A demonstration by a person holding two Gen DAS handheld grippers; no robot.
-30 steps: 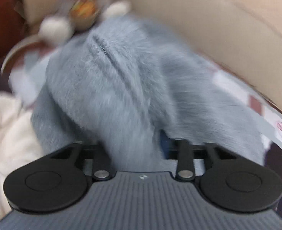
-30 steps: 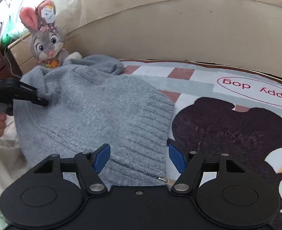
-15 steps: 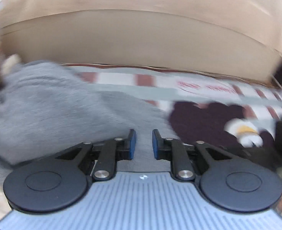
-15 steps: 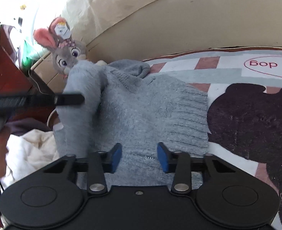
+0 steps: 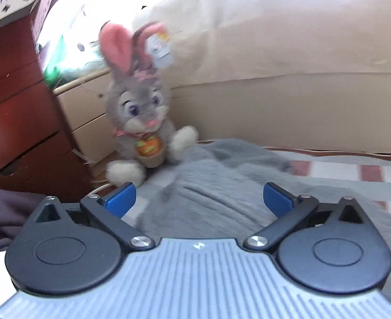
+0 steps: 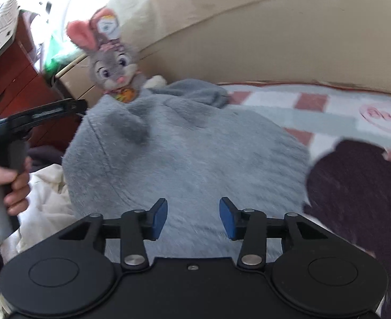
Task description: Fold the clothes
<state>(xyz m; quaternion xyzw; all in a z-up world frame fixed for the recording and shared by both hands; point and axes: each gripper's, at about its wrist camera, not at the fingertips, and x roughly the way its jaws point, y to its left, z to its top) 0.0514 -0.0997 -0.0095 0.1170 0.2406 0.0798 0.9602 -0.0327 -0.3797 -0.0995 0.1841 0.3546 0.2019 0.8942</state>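
A fluffy grey sweater lies bunched on the patterned bed cover; in the left wrist view the sweater sits just beyond the fingers. My left gripper is open wide over its near edge, nothing between the blue pads. In the right wrist view the left gripper hovers at the sweater's left side, held by a hand. My right gripper is open with a narrower gap above the sweater's near part, gripping nothing.
A grey bunny plush sits at the sweater's far end against the beige headboard. A red-brown wooden dresser stands on the left. White cloth and dark cloth lie left of the sweater.
My left gripper let go of the sweater, swung about and opened wide. The right gripper's gap narrowed and it moved closer over the sweater.
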